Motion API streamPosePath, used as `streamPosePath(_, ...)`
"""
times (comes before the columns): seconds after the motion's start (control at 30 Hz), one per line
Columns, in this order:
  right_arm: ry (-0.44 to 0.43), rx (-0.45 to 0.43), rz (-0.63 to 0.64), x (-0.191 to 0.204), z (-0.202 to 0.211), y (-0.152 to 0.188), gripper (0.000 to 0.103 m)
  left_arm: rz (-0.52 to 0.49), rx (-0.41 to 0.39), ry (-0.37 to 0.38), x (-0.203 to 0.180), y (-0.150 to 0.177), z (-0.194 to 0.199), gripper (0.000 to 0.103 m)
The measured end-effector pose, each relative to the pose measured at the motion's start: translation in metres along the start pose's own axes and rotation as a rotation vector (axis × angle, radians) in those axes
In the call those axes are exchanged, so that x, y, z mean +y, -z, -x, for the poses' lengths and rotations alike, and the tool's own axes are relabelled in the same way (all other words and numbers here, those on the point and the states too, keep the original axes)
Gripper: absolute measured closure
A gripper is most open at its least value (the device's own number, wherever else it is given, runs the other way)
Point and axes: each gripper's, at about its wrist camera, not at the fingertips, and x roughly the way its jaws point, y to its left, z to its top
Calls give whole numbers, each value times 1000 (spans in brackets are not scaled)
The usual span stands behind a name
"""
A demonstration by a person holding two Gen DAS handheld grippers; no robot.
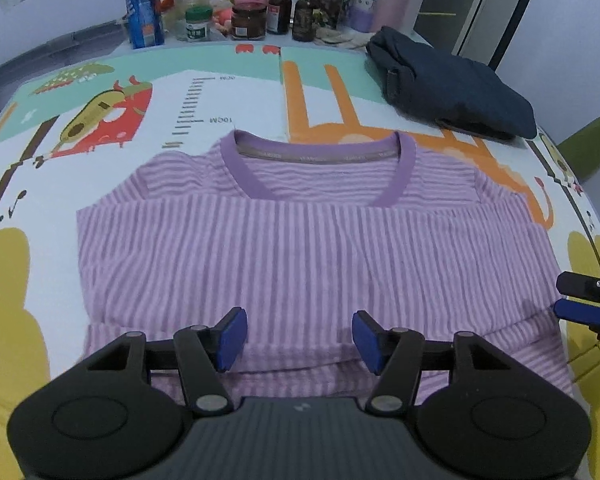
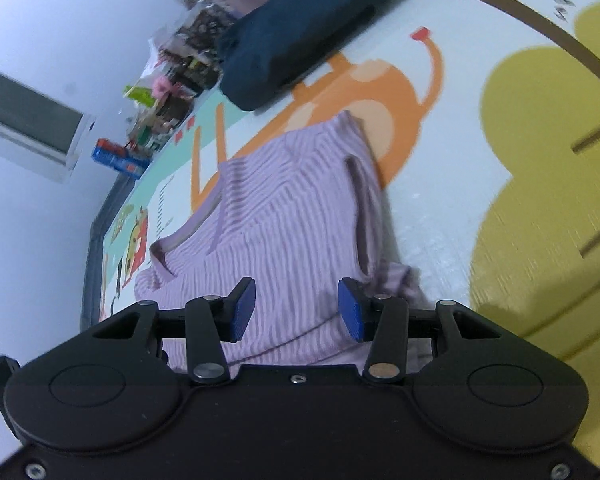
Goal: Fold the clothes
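Lying flat on the cartoon-printed mat [image 1: 228, 92], the striped purple shirt [image 1: 300, 240] points its collar [image 1: 320, 152] at the far clutter, long axis running side to side. Over its near hem the left gripper [image 1: 300, 338] hangs open, holding nothing. From the right wrist, the right gripper [image 2: 297, 308] stands part-open, empty, above the shirt's side edge.

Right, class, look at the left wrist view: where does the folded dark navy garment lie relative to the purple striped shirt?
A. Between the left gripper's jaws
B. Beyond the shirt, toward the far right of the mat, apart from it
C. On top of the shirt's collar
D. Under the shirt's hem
B: the dark navy garment sits on the mat beyond the purple striped shirt, clear of its right shoulder.
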Motion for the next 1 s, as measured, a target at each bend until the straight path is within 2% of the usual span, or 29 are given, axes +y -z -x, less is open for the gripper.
streamPosePath(0.23, 54, -12, -41, -10, 3, 0, 59, -4, 21, 16, -6, 3, -6, 42)
streamPosePath(0.47, 28, -27, -70, -14, -3, -7, 61, -35, 12, 32, -19, 9, -10, 43)
streamPosePath(0.53, 31, -28, -70, -14, -4, -7, 62, -70, -5, 34, -27, 11, -9, 44)
streamPosePath(0.57, 31, -32, -69, -14, -4, -7, 69, -87, -13, 35, -31, 12, -8, 44)
streamPosePath(0.67, 30, -52, -65, -13, -2, -6, 81, -160, -67, 42, -45, 15, -3, 47)
streamPosePath(0.73, 25, -60, -64, -13, 0, -6, 84, -222, -120, 35, -58, 19, 1, 47)
streamPosePath(0.9, 35, -62, -58, -13, -1, -7, 84, -398, -242, -36, -101, 27, 5, 46)
streamPosePath(1.0, 51, -57, -57, -14, -1, -7, 72, -487, -266, -44, -125, 29, 1, 45)
